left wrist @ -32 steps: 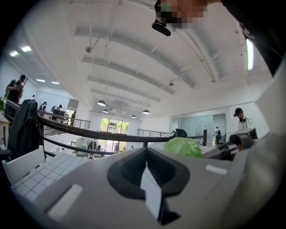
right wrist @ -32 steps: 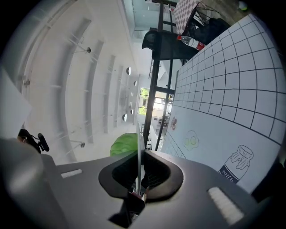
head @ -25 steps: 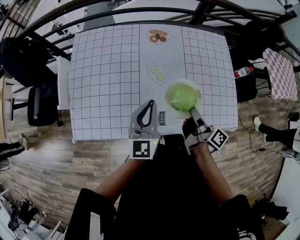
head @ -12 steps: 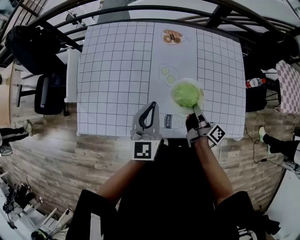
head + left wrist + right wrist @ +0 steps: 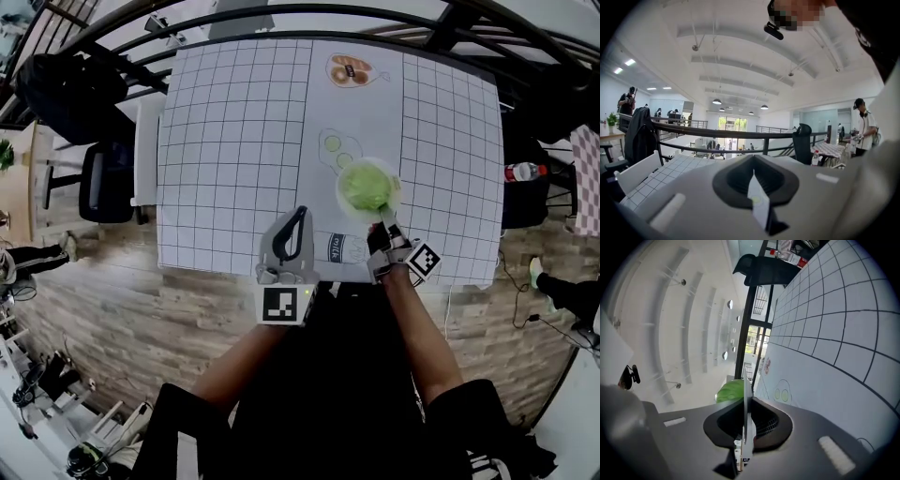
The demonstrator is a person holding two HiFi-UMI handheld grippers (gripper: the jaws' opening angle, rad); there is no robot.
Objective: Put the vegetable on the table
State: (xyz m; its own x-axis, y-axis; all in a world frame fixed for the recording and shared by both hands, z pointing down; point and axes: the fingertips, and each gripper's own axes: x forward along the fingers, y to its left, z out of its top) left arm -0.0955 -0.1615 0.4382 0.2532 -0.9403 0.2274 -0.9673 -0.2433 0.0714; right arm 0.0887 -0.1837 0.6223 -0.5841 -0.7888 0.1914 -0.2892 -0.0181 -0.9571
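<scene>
Veg plate (image 5: 367, 187) lower (nr "milk" print (image 5: 345, 248))

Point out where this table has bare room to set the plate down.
Widest bare patch: the gridded left half of the table. A narrower gridded strip lies right of the plate. Crowded: the near middle, where the left gripper hangs beside the right gripper, which grips the plate bearing the vegetable.

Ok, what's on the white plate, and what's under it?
A green leafy vegetable sits on the plate, which the right gripper pinches by its near rim. The plate covers the mat below; only the printed cucumber slices show past its far edge.
</scene>
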